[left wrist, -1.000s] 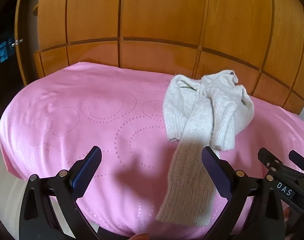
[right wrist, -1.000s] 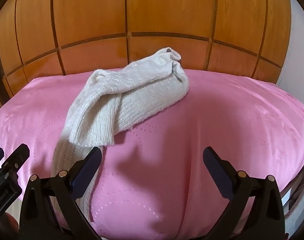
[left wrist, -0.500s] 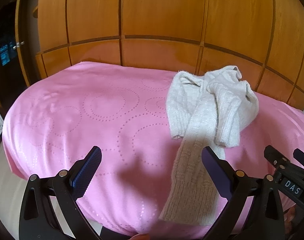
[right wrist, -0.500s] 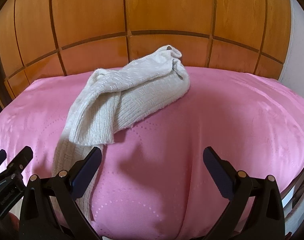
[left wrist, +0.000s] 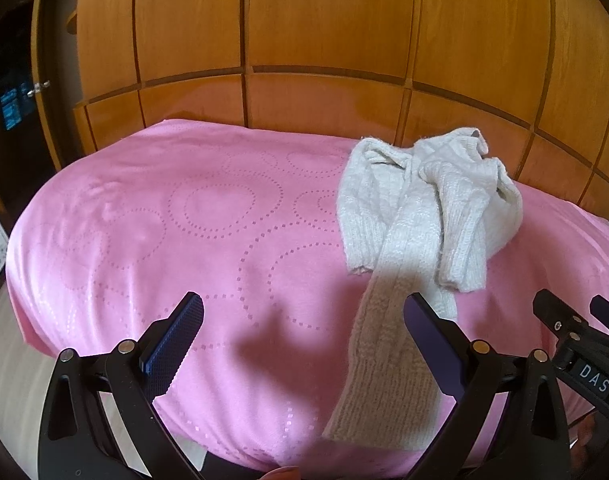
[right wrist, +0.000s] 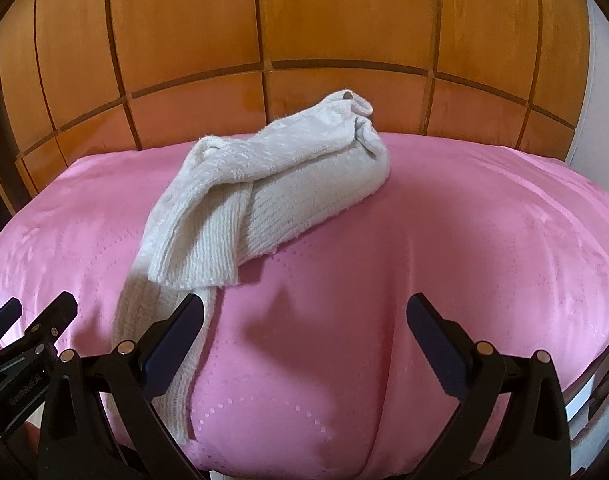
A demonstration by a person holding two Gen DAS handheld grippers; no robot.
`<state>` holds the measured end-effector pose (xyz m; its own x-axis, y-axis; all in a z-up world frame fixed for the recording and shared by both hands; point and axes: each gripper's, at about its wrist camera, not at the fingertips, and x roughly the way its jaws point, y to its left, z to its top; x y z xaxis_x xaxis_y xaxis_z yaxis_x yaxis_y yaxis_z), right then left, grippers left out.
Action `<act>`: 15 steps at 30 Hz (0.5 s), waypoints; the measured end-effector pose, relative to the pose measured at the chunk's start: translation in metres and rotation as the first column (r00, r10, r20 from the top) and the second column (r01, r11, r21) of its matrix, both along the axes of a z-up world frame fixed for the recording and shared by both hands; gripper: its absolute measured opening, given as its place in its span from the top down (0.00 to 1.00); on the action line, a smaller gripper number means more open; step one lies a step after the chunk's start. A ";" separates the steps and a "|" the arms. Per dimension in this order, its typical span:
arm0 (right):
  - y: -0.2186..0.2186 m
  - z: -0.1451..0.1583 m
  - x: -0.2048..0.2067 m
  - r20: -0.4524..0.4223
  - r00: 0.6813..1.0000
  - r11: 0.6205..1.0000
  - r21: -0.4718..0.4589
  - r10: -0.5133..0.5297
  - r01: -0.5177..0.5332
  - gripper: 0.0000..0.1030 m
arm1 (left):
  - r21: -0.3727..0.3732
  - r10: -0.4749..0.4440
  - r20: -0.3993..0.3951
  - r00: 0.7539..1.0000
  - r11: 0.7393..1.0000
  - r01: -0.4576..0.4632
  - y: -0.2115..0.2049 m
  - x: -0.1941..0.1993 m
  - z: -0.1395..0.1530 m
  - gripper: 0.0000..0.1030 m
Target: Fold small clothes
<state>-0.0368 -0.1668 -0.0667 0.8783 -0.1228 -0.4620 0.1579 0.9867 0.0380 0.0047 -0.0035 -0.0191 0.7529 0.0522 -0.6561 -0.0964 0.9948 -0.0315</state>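
On the bed: cream knit sweater [left wrist: 420,216] is lying crumpled on pink bedspread [left wrist: 184,220].
Handling: soft, floppy; sleeve cuff [left wrist: 380,412] looks grippable.
Claws: left claw [left wrist: 304,332] and right claw [right wrist: 304,332] are gaping wide, empty.

Cream ribbed sweater [left wrist: 420,208] – pink dotted-circle bedspread [left wrist: 184,220].

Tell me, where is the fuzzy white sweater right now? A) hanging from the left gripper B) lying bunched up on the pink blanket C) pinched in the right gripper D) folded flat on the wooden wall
B: the white sweater lies crumpled on the pink blanket, one sleeve trailing toward the near edge, while the left gripper and the right gripper are both open and hold nothing.
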 end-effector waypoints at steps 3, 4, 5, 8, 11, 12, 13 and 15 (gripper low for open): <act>-0.001 0.000 0.000 0.003 1.000 1.000 0.002 0.001 -0.001 0.02 | 0.006 -0.002 0.003 1.000 1.000 0.002 -0.002 0.000 0.000 0.04; -0.001 0.000 -0.001 0.003 1.000 1.000 0.001 0.002 -0.002 0.02 | 0.008 -0.003 0.004 1.000 1.000 0.003 -0.003 0.000 0.000 0.04; 0.000 0.000 -0.001 0.004 1.000 1.000 0.000 0.001 -0.001 0.02 | 0.010 -0.003 0.006 1.000 1.000 0.003 -0.003 0.000 0.000 0.04; -0.001 0.001 -0.001 0.005 1.000 1.000 0.001 0.003 -0.003 0.02 | 0.013 -0.005 0.008 1.000 1.000 0.005 -0.004 -0.001 0.001 0.04; -0.001 0.001 -0.002 0.006 1.000 1.000 0.002 0.005 -0.005 0.02 | 0.013 -0.005 0.006 1.000 1.000 0.005 -0.005 0.000 0.002 0.04; -0.001 0.001 -0.002 0.005 1.000 1.000 0.001 0.004 -0.004 0.02 | 0.012 -0.005 0.006 1.000 1.000 0.004 -0.005 -0.001 0.002 0.04; -0.001 0.001 -0.002 0.005 1.000 1.000 0.001 0.005 -0.005 0.02 | 0.013 -0.004 0.006 1.000 1.000 0.004 -0.005 -0.001 0.002 0.04; 0.000 0.001 -0.002 0.005 1.000 1.000 0.000 0.007 -0.007 0.02 | 0.014 -0.005 0.007 1.000 1.000 0.005 -0.005 -0.001 0.002 0.04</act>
